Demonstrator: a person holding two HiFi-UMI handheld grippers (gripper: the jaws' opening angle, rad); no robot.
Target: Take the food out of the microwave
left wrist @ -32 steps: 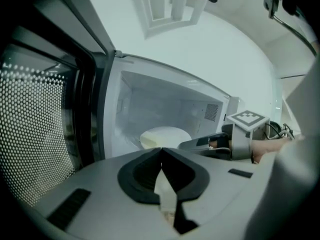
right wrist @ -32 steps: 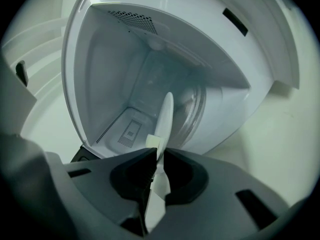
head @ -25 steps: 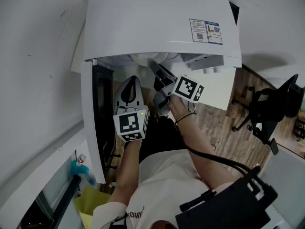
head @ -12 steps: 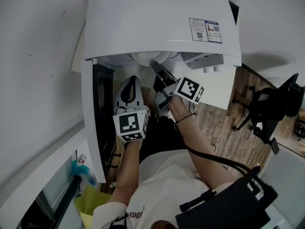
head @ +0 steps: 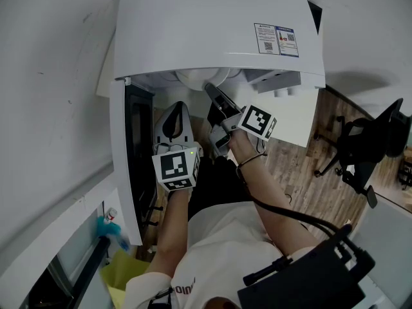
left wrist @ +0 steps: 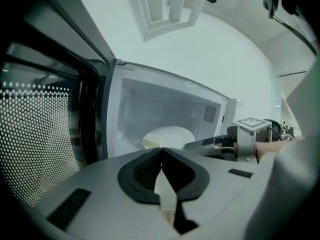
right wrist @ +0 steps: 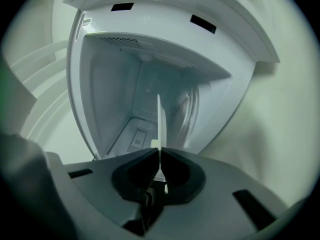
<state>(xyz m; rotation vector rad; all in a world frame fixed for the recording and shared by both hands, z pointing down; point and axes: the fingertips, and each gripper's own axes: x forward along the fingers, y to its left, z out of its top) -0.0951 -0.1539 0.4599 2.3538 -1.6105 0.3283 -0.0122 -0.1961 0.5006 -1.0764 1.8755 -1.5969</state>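
The white microwave [head: 212, 31] stands open, its door [head: 125, 166] swung out to the left. A white plate [left wrist: 167, 135] lies on the cavity floor, and its edge [head: 199, 77] shows under the top casing in the head view. My right gripper [head: 210, 89] reaches into the cavity, shut on the plate's rim. In the right gripper view the plate [right wrist: 159, 116] shows edge-on as a thin white line between the closed jaws [right wrist: 159, 151]. My left gripper [left wrist: 161, 149] is shut and empty, in front of the opening just left of the right gripper [left wrist: 205, 145].
The perforated door window [left wrist: 35, 134] is close on the left gripper's left. The cavity walls [right wrist: 115, 99] surround the right gripper. Lower in the head view are a wooden floor [head: 302, 172] and an office chair [head: 360, 147] at right.
The right gripper has rolled slightly at the plate's rim. The left gripper and the microwave door have not moved.
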